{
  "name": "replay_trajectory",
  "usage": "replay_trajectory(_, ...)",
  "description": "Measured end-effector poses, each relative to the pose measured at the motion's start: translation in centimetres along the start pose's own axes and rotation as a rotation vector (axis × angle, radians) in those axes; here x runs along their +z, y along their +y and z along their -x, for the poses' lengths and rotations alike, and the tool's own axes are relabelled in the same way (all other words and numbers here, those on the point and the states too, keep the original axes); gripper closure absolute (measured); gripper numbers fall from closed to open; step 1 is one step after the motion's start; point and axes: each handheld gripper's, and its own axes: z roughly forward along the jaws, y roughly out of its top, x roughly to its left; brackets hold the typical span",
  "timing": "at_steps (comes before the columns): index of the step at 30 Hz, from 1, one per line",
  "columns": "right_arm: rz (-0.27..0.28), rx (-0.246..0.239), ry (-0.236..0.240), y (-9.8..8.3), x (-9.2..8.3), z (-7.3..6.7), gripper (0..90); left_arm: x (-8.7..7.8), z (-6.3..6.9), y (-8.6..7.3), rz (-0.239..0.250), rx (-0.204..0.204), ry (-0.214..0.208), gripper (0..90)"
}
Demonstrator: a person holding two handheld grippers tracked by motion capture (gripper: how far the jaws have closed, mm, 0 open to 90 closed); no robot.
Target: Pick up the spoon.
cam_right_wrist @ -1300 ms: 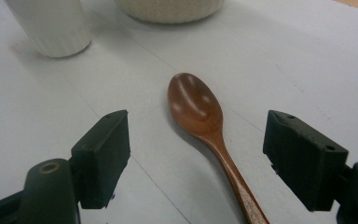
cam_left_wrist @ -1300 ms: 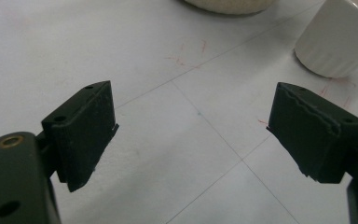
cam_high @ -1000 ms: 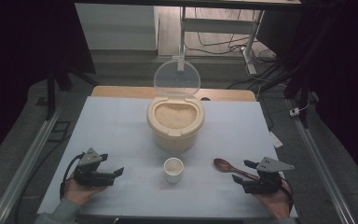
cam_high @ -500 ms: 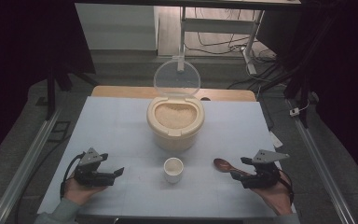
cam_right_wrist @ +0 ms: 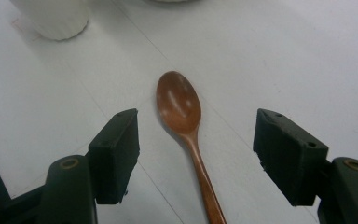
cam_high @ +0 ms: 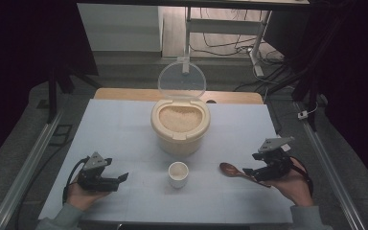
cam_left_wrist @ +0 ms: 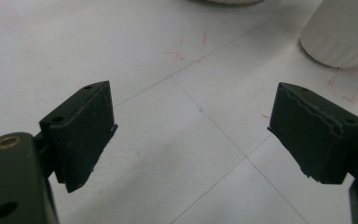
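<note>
Wooden spoon (cam_right_wrist: pixel 185 122): flat on the surface right of the small white cup (cam_high: pixel 178 173), handle between the right tongs (cam_right_wrist: pixel 196 149), which have just been closing, not yet pinching it. Left tongs (cam_left_wrist: pixel 191 135): spread, empty, resting left of the cup, apparently waiting. Rice container (cam_high: pixel 180 125): behind the cup, lid up, ready for scooping.

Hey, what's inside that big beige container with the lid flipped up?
The beige container is filled near its rim with pale grain, likely rice. Its clear lid stands open. Whatever lies beneath the grain's surface is covered.

The glossy brown wooden spoon (cam_right_wrist: pixel 179 105) lies at five o'clock of the smooth white ceramic-looking cup (cam_high: pixel 178 173), on the matt white table (cam_high: pixel 124 129).
</note>
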Motion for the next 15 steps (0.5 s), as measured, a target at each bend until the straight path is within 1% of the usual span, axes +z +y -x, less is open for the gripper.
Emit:
replay_trajectory(1,-0.019,-0.005,-0.001,0.1,0.0,0.2,31.1,0.0,0.0,0.0,0.000,0.005,-0.002,13.7)
replay_trajectory(2,-0.033,-0.007,-0.016,0.2,0.0,0.3,31.1,0.0,0.0,-0.1,-0.001,0.008,-0.003,13.7)
replay_trajectory(3,-0.035,-0.017,-0.028,0.1,0.0,0.4,31.2,0.0,0.0,-0.1,-0.003,0.007,-0.004,13.7)
replay_trajectory(5,-0.035,0.003,-0.014,-0.2,0.1,0.6,31.6,0.1,-0.1,-0.1,-0.005,0.007,-0.006,13.7)
replay_trajectory(6,-0.039,-0.010,-0.015,-0.4,0.1,0.8,31.5,0.1,-0.1,-0.1,-0.006,0.008,-0.006,13.7)
replay_trajectory(10,-0.082,-0.002,-0.027,-1.1,0.3,1.2,31.9,0.1,-0.1,-0.1,-0.009,0.008,-0.004,13.7)
replay_trajectory(14,-0.109,0.003,-0.024,-1.5,0.6,1.6,32.0,0.3,0.0,-0.1,-0.013,0.014,-0.004,13.7)
replay_trajectory(15,-0.111,0.005,-0.015,-1.7,0.7,1.8,32.2,0.3,0.0,-0.1,-0.015,0.014,-0.004,13.6)
